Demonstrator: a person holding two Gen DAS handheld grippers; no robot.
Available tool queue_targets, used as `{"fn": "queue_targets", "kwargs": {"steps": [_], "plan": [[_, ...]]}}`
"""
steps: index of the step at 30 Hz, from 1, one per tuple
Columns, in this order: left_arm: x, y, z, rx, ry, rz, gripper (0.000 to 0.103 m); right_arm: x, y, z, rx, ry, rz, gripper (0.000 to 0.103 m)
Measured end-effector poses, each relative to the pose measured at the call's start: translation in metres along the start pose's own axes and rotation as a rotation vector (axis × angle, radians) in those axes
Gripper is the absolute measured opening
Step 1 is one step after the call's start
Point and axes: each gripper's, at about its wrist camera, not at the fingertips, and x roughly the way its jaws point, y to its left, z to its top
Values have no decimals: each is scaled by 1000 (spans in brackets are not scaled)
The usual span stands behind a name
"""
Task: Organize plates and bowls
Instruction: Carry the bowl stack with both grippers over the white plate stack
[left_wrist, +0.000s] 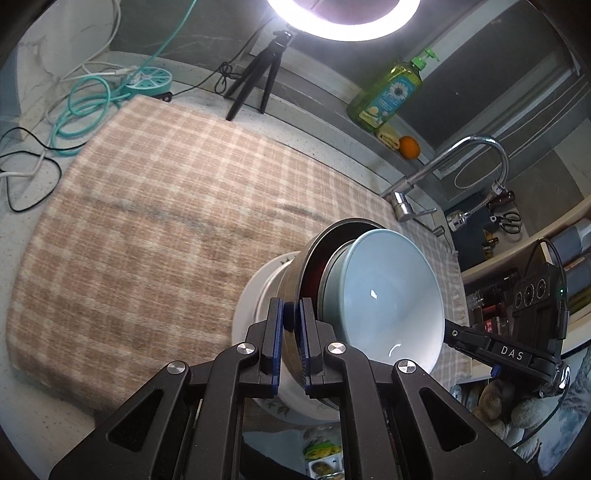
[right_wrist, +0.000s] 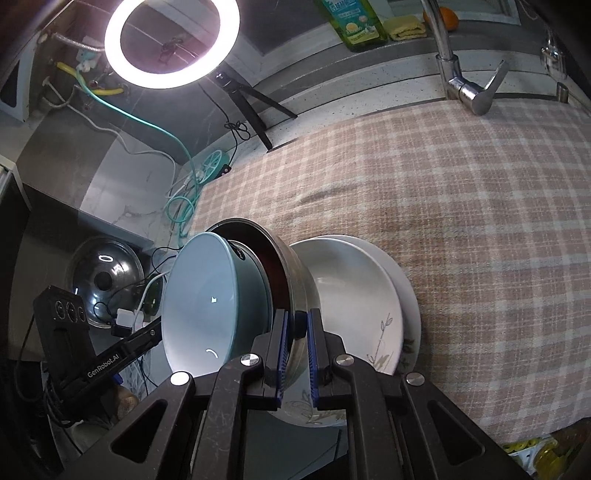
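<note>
Spreading wide under everything is the checked cloth (left_wrist: 155, 206), pink and cream, covering the counter (left_wrist: 22, 236) from the tangle of cables at one end to the tap (left_wrist: 476, 147) at the other. Above it glows the ring light (right_wrist: 171, 42) on its little black tripod (left_wrist: 258, 81), with a green soap bottle (left_wrist: 388, 96) and an orange (left_wrist: 409, 147) on the ledge behind.

Now the stack — held up on edge between both grippers, tilted over the near edge of the cloth. Outermost are the white plates (right_wrist: 354, 291) with a leaf pattern, then the metal bowl (right_wrist: 291, 266) with its dark inside, and nested in that the pale blue bowl (left_wrist: 391, 295), its mouth facing away from the plates.

The left gripper (left_wrist: 293, 314) has its blue pads clamped tight on the metal bowl's rim, the rim running straight up between the fingers (left_wrist: 273, 332), the blue bowl just to their right. The right gripper (right_wrist: 297, 325) grips the same rim from the opposite side — jaws pinched on the steel edge, plates to one side of the fingers, blue bowl to the other.
</note>
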Motion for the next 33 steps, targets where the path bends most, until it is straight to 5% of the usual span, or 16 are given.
{"fn": "queue_targets", "kwargs": {"steps": [33], "plan": [[27,-14,-7,-9,49,29,7,4,-38,-7,47,45,-6,10]]}}
